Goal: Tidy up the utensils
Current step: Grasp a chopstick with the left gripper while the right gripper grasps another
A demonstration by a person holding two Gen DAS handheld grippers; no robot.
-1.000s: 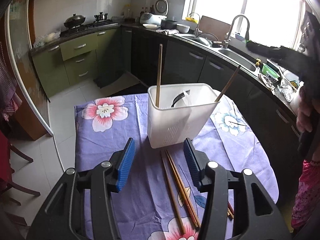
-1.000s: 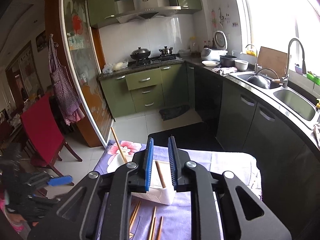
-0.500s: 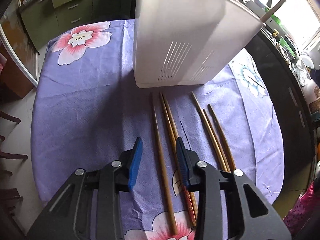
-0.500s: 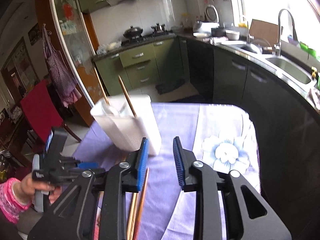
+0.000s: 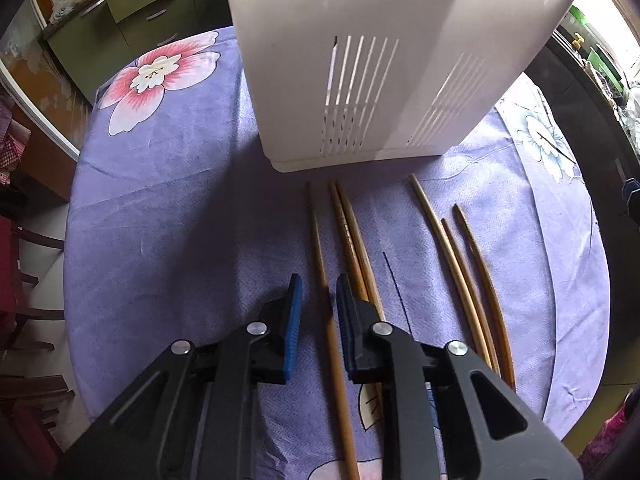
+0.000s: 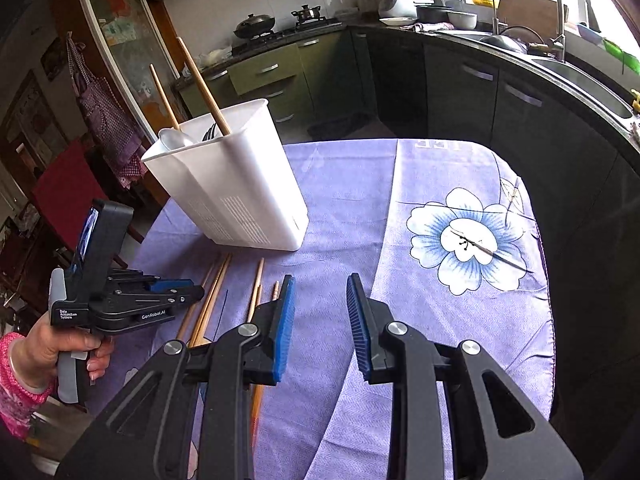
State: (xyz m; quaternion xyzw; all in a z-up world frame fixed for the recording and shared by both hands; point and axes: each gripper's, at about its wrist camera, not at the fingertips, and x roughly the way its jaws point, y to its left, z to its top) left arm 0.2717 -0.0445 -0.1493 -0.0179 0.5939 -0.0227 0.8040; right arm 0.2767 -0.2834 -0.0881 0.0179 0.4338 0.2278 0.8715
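Note:
Several wooden chopsticks lie on the purple flowered cloth (image 5: 160, 220) in front of a white slotted utensil holder (image 5: 360, 60). My left gripper (image 5: 319, 300) points steeply down over the leftmost chopstick (image 5: 316, 232). Its jaws are closing with that chopstick between them, and a small gap shows on each side of the wood. A pair of chopsticks (image 5: 352, 232) lies just right of it, and three more (image 5: 452, 248) lie farther right. My right gripper (image 6: 320, 300) hovers open over bare cloth, holding nothing. The holder (image 6: 240, 192) contains two upright chopsticks (image 6: 200, 80) and a spoon (image 6: 176, 138).
A person's hand (image 6: 48, 348) in a pink sleeve holds the left gripper (image 6: 176, 292) at the table's left side. Dark kitchen cabinets and a sink (image 6: 580, 76) run close along the right. A red chair (image 6: 68, 184) stands to the left. The round table's edge is near.
The left gripper dropped close to the table and its jaws narrowed around the leftmost chopstick. The right gripper tilted down toward the cloth and its jaws widened a little.

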